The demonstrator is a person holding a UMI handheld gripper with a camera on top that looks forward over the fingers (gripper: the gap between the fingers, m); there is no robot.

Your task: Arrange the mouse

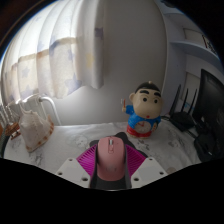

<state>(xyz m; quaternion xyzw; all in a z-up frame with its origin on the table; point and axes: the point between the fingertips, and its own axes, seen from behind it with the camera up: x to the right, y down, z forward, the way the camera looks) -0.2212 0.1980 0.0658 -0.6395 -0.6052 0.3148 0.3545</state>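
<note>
1. Gripper view: the gripper (pixel 111 170) has its two fingers drawn in on a pinkish mouse (pixel 111 156). The pink pads (pixel 92 163) press against its left and right flanks; no gap is seen on either side.
2. The mouse sits between the fingers, nose pointing forward, its rear toward the camera. Whether its underside touches the white table (pixel 75 138) cannot be told.
3. No containers are in view.
4. Just beyond the fingers, right of centre, a cartoon boy figurine (pixel 143 111) stands upright on the table, blue shirt, black hair.
5. Far right: a dark monitor (pixel 212 105) with black cables (pixel 182 108) hanging near it.
6. Left: a white object with a handle (pixel 35 122), type unclear, stands on the table.
7. Behind: a pale curtain (pixel 55 55) and a bare wall (pixel 135 45).
</note>
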